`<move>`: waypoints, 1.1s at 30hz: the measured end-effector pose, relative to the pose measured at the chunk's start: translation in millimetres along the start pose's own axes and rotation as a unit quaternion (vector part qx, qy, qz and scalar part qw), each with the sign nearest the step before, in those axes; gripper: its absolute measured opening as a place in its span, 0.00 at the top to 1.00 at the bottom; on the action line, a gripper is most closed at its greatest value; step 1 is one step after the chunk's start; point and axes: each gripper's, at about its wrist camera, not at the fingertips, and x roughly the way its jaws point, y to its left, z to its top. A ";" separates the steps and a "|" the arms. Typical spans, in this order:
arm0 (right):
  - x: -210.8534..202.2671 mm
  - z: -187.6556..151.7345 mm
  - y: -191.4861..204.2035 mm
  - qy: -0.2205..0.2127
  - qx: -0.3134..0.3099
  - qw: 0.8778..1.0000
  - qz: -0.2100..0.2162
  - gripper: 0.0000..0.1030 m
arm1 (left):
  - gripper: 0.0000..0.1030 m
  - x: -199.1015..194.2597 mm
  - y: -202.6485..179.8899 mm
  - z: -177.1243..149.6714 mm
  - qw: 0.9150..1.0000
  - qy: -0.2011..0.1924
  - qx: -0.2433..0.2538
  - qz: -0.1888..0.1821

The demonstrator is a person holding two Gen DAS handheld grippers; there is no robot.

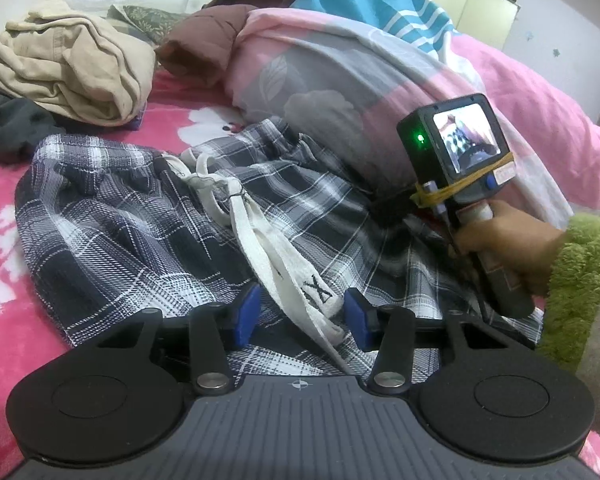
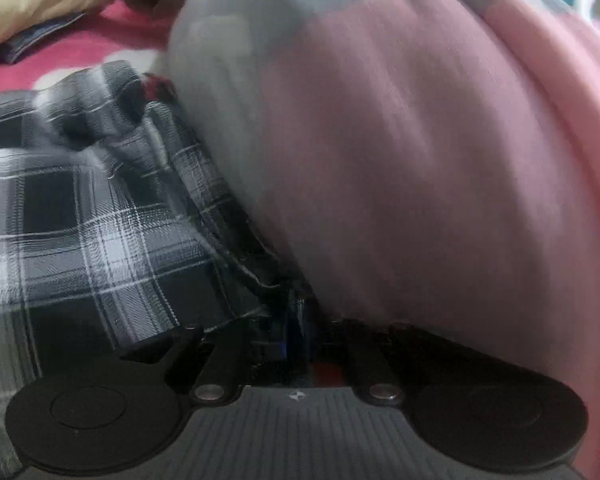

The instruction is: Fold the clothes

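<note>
Lying crumpled on the pink floral bedsheet (image 1: 4,312), the plaid shorts (image 1: 140,232) take the middle of the left wrist view, waistband bunched, white drawstring (image 1: 268,256) trailing down across the cloth toward the camera. Left gripper (image 1: 300,312) hovers over the near edge of the shorts, its blue pads (image 1: 246,312) spread apart on either side of the drawstring; neither pad presses on it. Right gripper (image 2: 300,328) is at the far right edge of the shorts, hard against the rolled pink-and-grey quilt (image 2: 420,160); its jaws are pressed together, and plaid cloth seems caught at the tips, though blur keeps that uncertain. A hand (image 1: 508,248) with a fuzzy green cuff (image 1: 580,280) holds that tool's handle. Beyond the shorts, left of the quilt: a heap of beige clothing (image 1: 68,64), a dark garment (image 1: 8,124) beside it, a brown padded piece (image 1: 204,40) further back.
</note>
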 end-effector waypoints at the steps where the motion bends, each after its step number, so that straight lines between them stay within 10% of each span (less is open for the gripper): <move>1: -1.6 1.2 0.3 0.002 0.003 1.000 -0.003 0.92 | 0.54 -0.1 0.1 0.1 1.000 0.000 0.000 0.000; 11: -90.6 -4.8 -14.3 -0.037 -0.024 0.998 0.041 0.58 | 0.54 -1.2 1.2 0.0 1.000 0.000 -0.003 -0.001; 19: -54.3 48.6 11.5 -0.064 0.039 0.989 0.125 0.92 | 0.54 -1.3 2.7 -0.5 1.000 -0.001 -0.007 -0.001; 27: 26.6 71.8 45.3 -0.045 0.056 0.990 0.125 0.95 | 0.54 -0.2 3.3 -1.5 1.000 -0.001 -0.006 -0.001; 33: 6.4 74.3 32.0 -0.047 0.077 0.986 0.143 0.92 | 0.54 -0.6 3.5 -1.1 1.000 -0.002 -0.007 -0.001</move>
